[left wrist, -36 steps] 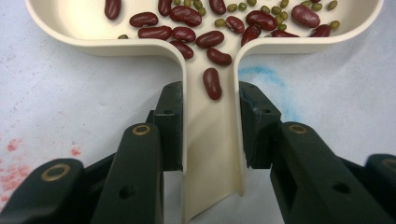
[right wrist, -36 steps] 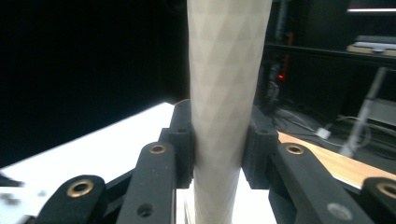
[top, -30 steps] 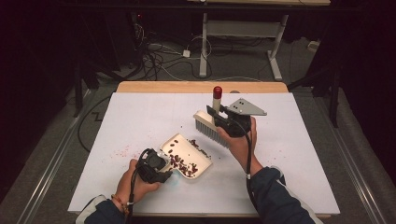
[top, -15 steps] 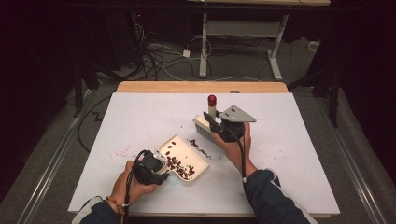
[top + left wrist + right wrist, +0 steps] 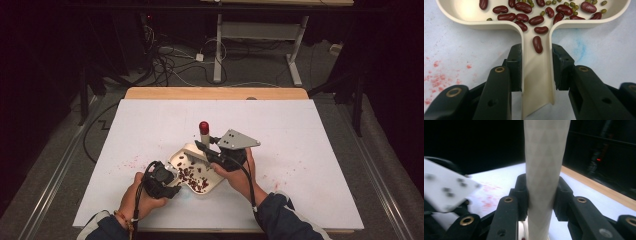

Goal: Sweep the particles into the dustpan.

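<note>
A cream dustpan [image 5: 216, 184] lies on the white table near its front, with several red kidney beans [image 5: 189, 173] and small green beans in it. My left gripper [image 5: 167, 179] is shut on the pan's handle [image 5: 537, 75]; its pads press both sides and one bean [image 5: 537, 44] lies in the handle channel. My right gripper [image 5: 205, 150] is shut on the pale handle of a brush [image 5: 544, 165], whose red tip [image 5: 203, 126] points up. The brush head [image 5: 194, 155] sits at the pan's far rim.
Red stains [image 5: 131, 161] speckle the white sheet left of the pan, and a faint blue smear [image 5: 580, 48] lies by its handle. The wooden table edge [image 5: 215, 93] runs along the back. Cables [image 5: 170, 65] and desk legs stand on the dark floor beyond.
My right gripper has carried the brush left, nearer and lower, from the middle of the table to the dustpan's far rim. The left gripper and the pan have stayed put.
</note>
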A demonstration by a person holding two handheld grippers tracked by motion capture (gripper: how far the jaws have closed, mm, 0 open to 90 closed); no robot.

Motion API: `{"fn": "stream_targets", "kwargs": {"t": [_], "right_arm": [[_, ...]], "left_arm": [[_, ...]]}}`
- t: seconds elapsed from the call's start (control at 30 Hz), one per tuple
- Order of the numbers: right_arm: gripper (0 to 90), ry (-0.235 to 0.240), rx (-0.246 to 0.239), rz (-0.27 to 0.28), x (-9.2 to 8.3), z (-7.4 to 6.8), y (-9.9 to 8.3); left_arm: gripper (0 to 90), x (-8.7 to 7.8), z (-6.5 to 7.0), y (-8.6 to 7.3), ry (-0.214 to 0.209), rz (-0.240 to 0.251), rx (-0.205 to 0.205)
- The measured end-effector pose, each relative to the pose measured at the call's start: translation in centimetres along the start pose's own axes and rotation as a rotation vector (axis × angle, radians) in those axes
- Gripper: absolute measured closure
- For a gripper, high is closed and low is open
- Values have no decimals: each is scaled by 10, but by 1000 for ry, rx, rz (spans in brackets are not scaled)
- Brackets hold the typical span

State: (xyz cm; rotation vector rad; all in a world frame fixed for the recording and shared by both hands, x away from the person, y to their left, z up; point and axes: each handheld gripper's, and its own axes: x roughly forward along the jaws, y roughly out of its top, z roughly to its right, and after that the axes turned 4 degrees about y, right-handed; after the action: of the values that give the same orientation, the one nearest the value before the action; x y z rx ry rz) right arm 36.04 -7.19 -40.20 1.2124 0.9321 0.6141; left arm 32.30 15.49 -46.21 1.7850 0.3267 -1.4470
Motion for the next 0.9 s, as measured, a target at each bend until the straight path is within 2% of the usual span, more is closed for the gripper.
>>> {"fn": "stream_targets", "kwargs": {"t": [0.17, 0.3, 0.4, 0.53, 0.67, 0.7, 0.9], "right_arm": [[707, -5, -44, 14, -5, -5, 6], [707, -14, -20, 50, -13, 0, 12], [707, -40, -10, 75, -22, 6, 17], [707, -72, -14, 73, -33, 15, 18], [707, -112, -12, 58, -44, 21, 16], [707, -122, -16, 54, -46, 22, 15], [707, -182, -35, 10, -56, 30, 0]], "left_arm": [[636, 0, 0, 0, 2, 4, -1], [636, 0, 0, -1, 2, 3, 4], [636, -1, 0, -2, -3, 2, 4], [636, -4, -2, -4, 2, 3, 23], [636, -7, -7, -10, -4, 5, 22], [636, -7, -8, -12, -8, 6, 17], [636, -10, -4, -17, -4, -9, 49]]}}
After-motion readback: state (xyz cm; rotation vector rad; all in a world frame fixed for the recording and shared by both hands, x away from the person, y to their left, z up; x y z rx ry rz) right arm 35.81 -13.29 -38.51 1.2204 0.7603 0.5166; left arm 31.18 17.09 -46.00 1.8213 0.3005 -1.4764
